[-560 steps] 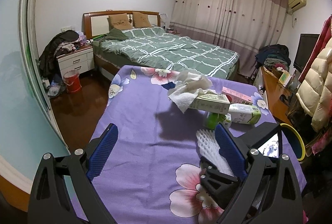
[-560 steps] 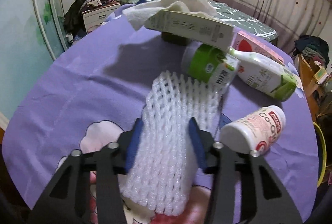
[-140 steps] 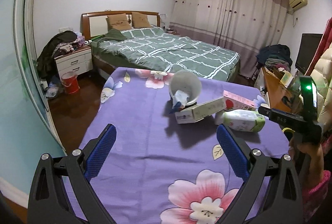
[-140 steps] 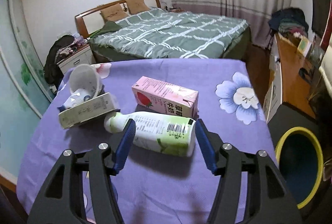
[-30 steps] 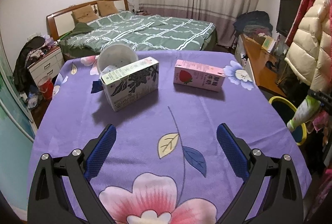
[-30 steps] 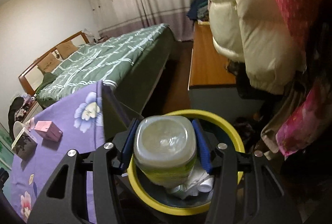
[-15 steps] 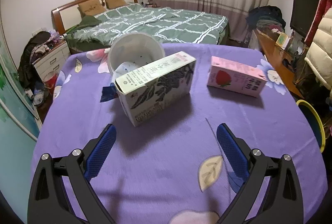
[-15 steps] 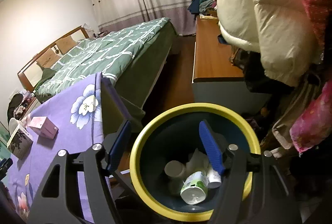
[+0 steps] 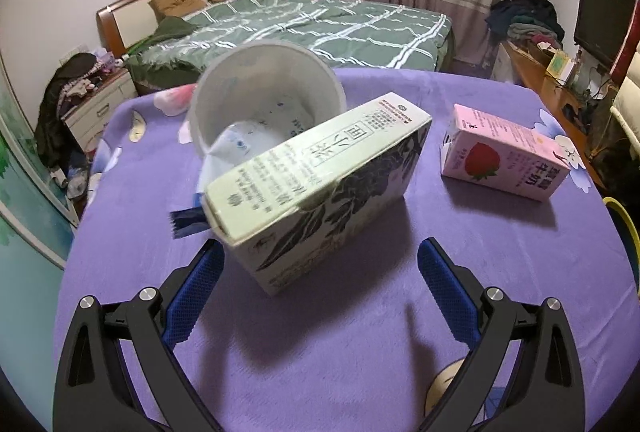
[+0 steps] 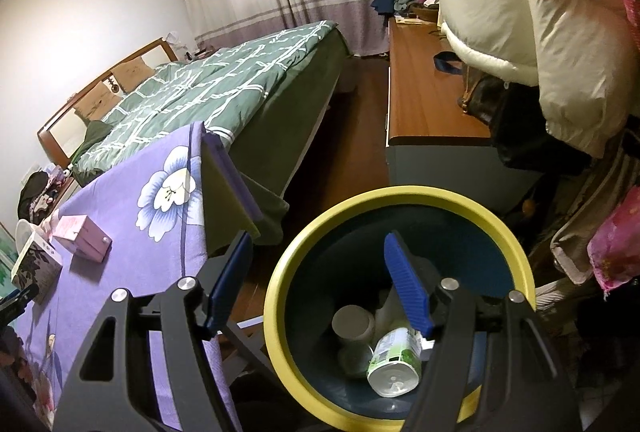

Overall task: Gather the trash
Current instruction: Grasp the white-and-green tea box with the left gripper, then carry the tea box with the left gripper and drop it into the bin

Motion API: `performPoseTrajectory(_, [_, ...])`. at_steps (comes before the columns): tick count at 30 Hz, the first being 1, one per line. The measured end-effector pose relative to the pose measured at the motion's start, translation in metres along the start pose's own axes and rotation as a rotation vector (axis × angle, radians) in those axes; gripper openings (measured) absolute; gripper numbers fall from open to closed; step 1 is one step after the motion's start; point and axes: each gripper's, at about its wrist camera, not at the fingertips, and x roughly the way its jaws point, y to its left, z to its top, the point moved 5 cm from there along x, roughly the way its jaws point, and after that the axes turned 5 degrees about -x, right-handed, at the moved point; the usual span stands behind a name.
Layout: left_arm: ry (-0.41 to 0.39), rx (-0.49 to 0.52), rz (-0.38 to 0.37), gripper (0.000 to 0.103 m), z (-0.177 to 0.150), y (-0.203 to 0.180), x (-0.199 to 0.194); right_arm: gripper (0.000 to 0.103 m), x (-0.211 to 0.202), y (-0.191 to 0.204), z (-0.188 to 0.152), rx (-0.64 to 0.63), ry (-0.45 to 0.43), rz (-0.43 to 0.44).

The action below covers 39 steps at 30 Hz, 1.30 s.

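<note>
From the left wrist view we see the purple flowered cloth covering the table, its left edge dropping toward a dark floor and a bedside cabinet. Near that side a white paper tub lies tipped with its mouth toward us, a dark blue wrapper just below it. A green tea carton stands on edge, its far end resting against the tub. Our left gripper holds its jaws wide apart, pads clear of the carton, whose near corner sits between the fingertips. Bare cloth lies open to the right of the carton, and beyond that gap a pink strawberry milk carton lies flat close to the table's right edge, well apart from the tea carton. From the right wrist view the table's corner ends at a folded hem, with a strip of wooden floor between it, the green bed and a long wooden desk. Below stands the yellow-rimmed bin, just beside the table corner; inside it we see a green-and-white bottle and other pale containers. Our right gripper hangs over the bin's left rim with jaws spread and nothing between them; one finger is above the rim's outside, the other over the bin's mouth. Padded coats crowd the right side.
</note>
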Motion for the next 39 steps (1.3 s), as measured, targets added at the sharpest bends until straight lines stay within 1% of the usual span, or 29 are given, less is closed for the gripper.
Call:
performPoseTrajectory(5, [0.019,0.025,-0.044,0.096,0.0,-0.015,0.0,0.065,0.0,-0.001,-0.002,0.005,0.004,0.004])
performPoseTrajectory(8, [0.037,0.046,-0.093,0.096,-0.004,-0.031,-0.005,0.065,-0.002,-0.001,-0.003,0.008,0.004,0.01])
performPoseTrajectory(11, [0.054,0.07,-0.164,0.096,-0.008,-0.05,-0.013,0.065,-0.005,0.0,-0.004,0.006,-0.001,0.018])
performPoseTrajectory(13, [0.045,0.099,-0.198,0.096,-0.009,-0.062,-0.023,0.065,-0.008,0.0,-0.004,0.005,-0.005,0.021])
performPoseTrajectory(15, [0.007,0.11,-0.175,0.095,-0.005,-0.065,-0.034,0.065,-0.009,-0.001,-0.003,0.008,-0.008,0.022])
performPoseTrajectory(17, [-0.022,0.105,-0.138,0.095,0.004,-0.059,-0.038,0.065,-0.01,-0.003,-0.003,0.012,-0.01,0.023])
performPoseTrajectory(20, [-0.019,0.112,-0.123,0.094,0.014,-0.054,-0.035,0.065,-0.01,-0.004,-0.003,0.018,-0.011,0.024])
performPoseTrajectory(23, [-0.016,0.132,-0.11,0.087,0.023,-0.051,-0.025,0.065,-0.008,-0.003,-0.004,0.02,-0.006,0.028])
performPoseTrajectory(24, [-0.01,0.132,-0.116,0.084,0.026,-0.051,-0.021,0.065,-0.009,-0.004,-0.004,0.016,-0.007,0.027])
performPoseTrajectory(26, [0.007,0.139,-0.138,0.081,0.03,-0.053,-0.013,0.065,-0.007,-0.002,-0.005,0.012,0.0,0.029])
performPoseTrajectory(28, [0.016,0.15,-0.138,0.076,0.032,-0.056,-0.006,0.065,-0.005,0.0,-0.006,0.007,0.007,0.03])
performPoseTrajectory(30, [0.023,0.154,-0.145,0.066,0.034,-0.06,0.0,0.065,-0.003,0.002,-0.007,0.003,0.01,0.031])
performPoseTrajectory(31, [0.029,0.151,-0.15,0.063,0.036,-0.063,0.004,0.065,-0.002,0.003,-0.007,0.002,0.012,0.032])
performPoseTrajectory(33, [0.04,0.144,-0.151,0.052,0.036,-0.065,0.009,0.065,-0.002,0.003,-0.008,0.002,0.015,0.034])
performPoseTrajectory(34, [0.044,0.138,-0.148,0.049,0.036,-0.064,0.012,0.065,-0.001,0.004,-0.008,0.002,0.016,0.035])
performPoseTrajectory(35, [0.048,0.132,-0.145,0.041,0.036,-0.064,0.014,0.065,-0.001,0.004,-0.009,0.001,0.018,0.036])
performPoseTrajectory(36, [0.054,0.125,-0.142,0.035,0.036,-0.064,0.017,0.065,-0.001,0.005,-0.009,0.001,0.019,0.037])
performPoseTrajectory(39, [0.049,0.118,-0.137,0.032,0.032,-0.063,0.014,0.065,-0.002,0.005,-0.011,0.0,0.02,0.042])
